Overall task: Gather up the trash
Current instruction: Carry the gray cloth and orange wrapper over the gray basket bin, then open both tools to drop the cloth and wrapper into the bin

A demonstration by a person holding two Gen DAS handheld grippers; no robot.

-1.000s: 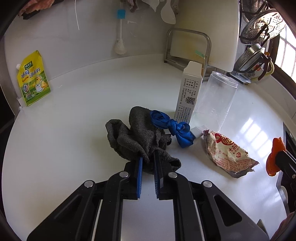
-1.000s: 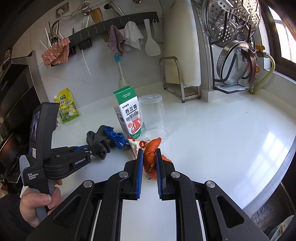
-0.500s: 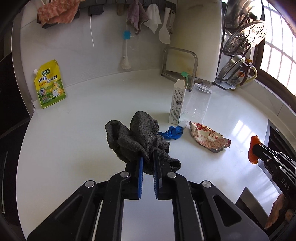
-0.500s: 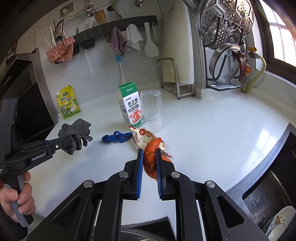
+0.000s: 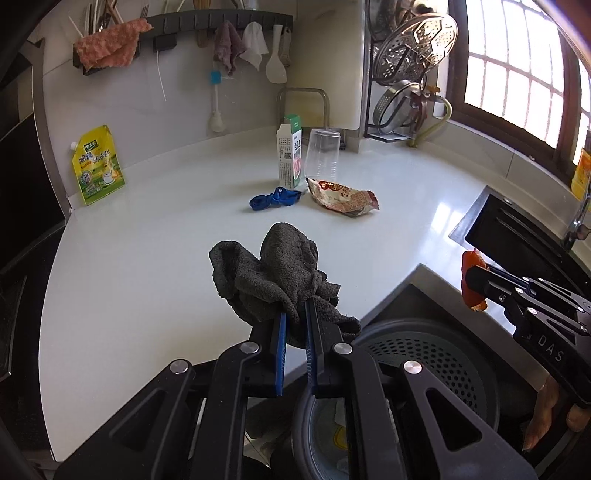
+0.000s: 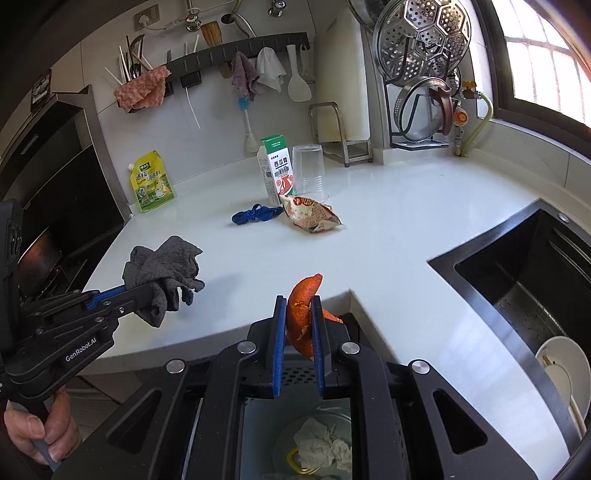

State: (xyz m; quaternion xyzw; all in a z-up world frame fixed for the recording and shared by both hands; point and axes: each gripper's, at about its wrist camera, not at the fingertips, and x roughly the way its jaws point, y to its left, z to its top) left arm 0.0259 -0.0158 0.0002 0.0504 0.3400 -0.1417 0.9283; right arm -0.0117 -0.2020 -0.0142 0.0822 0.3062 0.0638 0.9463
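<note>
My left gripper [image 5: 294, 317] is shut on a dark grey rag [image 5: 273, 273], held in the air over the counter's front edge; it also shows in the right wrist view [image 6: 162, 269]. My right gripper [image 6: 298, 310] is shut on an orange peel [image 6: 301, 299], above a grey perforated trash bin [image 5: 424, 354] that holds crumpled paper [image 6: 321, 446]. The peel shows in the left wrist view [image 5: 471, 273] too. On the white counter [image 5: 147, 258] lie a blue band [image 5: 273, 199], a red snack wrapper [image 5: 343, 197], a milk carton [image 5: 290, 155] and a clear cup [image 5: 323, 155].
A yellow pouch [image 5: 96, 164] leans on the back wall. A black sink [image 6: 524, 273] with a white dish [image 6: 561, 365] lies to the right. A cutting board stand [image 5: 304, 107], steamer rack [image 5: 413, 55] and hanging utensil rail [image 5: 207, 26] line the back.
Both grippers pulled back from the counter with the rag and the peel. They now hang past the front edge over the trash bin, which has come into view.
</note>
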